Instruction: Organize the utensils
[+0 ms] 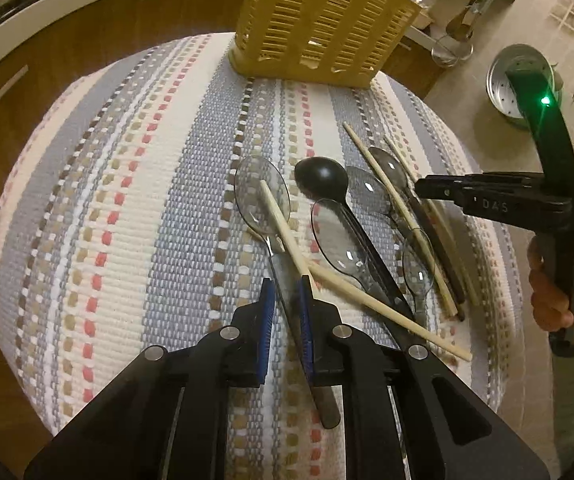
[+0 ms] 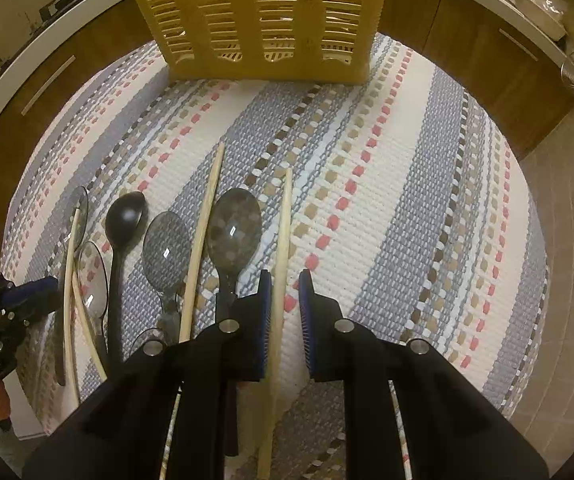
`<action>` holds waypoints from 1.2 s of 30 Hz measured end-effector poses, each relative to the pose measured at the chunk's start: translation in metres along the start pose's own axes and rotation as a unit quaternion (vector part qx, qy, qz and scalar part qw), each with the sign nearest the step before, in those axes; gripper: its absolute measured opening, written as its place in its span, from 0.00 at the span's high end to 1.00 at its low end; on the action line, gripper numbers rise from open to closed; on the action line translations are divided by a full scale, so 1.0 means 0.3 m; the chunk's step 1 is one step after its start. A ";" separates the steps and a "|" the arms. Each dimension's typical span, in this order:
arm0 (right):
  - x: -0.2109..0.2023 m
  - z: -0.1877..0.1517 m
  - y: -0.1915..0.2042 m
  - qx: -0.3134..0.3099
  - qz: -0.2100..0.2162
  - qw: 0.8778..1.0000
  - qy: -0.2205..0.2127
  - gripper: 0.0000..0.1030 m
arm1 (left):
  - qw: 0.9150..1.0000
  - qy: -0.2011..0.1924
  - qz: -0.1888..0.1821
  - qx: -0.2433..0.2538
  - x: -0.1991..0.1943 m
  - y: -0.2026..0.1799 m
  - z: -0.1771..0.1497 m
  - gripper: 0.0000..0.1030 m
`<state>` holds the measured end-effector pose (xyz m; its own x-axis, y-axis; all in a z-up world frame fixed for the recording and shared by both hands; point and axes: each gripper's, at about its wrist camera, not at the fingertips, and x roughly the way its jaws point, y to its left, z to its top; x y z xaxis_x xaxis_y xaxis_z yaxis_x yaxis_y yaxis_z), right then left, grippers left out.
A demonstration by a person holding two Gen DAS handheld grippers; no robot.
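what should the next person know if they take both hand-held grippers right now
Left hand-held gripper: jaws straddle the handle of a clear spoon, narrow gap; a firm pinch is not certain.
Right hand-held gripper: a wooden chopstick runs between its jaws, touching one pad, gap on the other side.
Things: every utensil lies on the striped cloth: clear spoons, a black spoon, more chopsticks. The yellow utensil basket stands at the cloth's far edge.
Done: no utensil visible through the basket's slats.
Left: confirm each grip, lift, drop into the basket, then repeat for the rest.
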<state>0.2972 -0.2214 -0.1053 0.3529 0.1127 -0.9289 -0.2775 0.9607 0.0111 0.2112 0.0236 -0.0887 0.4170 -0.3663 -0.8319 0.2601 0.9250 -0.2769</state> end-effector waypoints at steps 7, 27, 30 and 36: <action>0.005 0.017 0.014 0.006 -0.003 1.000 0.013 0.87 | 1.000 0.000 0.014 0.005 0.063 -0.017 0.080 0.87; 0.007 0.004 0.070 0.005 0.003 1.000 -0.004 0.96 | 0.996 -0.034 -0.013 -0.085 -0.015 0.182 0.044 0.98; 0.005 0.008 0.050 0.004 0.000 1.000 -0.002 0.96 | 0.996 -0.052 -0.001 -0.076 -0.040 0.195 0.066 0.71; -0.006 0.030 -0.009 0.028 0.016 0.999 -0.001 0.95 | 0.997 -0.043 0.015 -0.056 -0.027 0.181 0.164 0.63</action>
<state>0.3054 -0.2219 -0.1001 0.3456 0.1442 -0.9272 -0.2378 0.9693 0.0621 0.2649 0.0717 -0.0733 0.4973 -0.3416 -0.7975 0.1505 0.9392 -0.3085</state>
